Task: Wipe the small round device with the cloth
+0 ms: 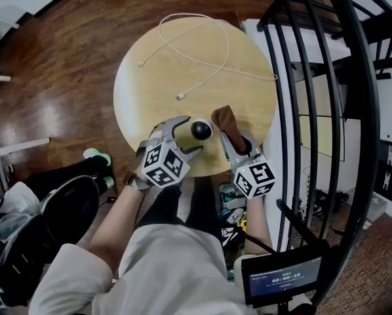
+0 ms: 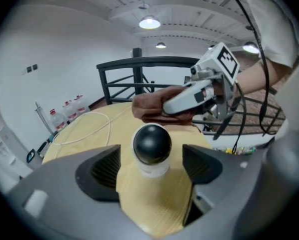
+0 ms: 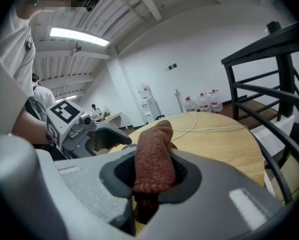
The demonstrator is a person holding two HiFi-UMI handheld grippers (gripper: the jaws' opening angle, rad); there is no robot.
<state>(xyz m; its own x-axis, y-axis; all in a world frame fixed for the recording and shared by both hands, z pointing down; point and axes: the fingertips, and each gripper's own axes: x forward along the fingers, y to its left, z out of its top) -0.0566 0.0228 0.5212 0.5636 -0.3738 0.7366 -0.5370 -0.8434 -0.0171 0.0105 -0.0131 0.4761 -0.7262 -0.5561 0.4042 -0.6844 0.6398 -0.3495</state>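
The small round device (image 1: 200, 130), a black ball on a white base, stands near the front edge of the round wooden table (image 1: 156, 77). My left gripper (image 1: 190, 136) is open, with one jaw on each side of the device (image 2: 152, 145) and a gap to each pad. My right gripper (image 1: 231, 140) is shut on a brown knitted cloth (image 1: 225, 123), just right of the device. The cloth (image 3: 153, 158) sticks up between the jaws in the right gripper view. From the left gripper view, the cloth (image 2: 150, 106) hangs just behind the device.
A white cable (image 1: 202, 51) loops over the far half of the table. A black metal railing (image 1: 327, 90) stands close on the right. A dark bag (image 1: 45, 235) and shoes lie on the wooden floor at the left. Water bottles (image 2: 69, 109) stand far off.
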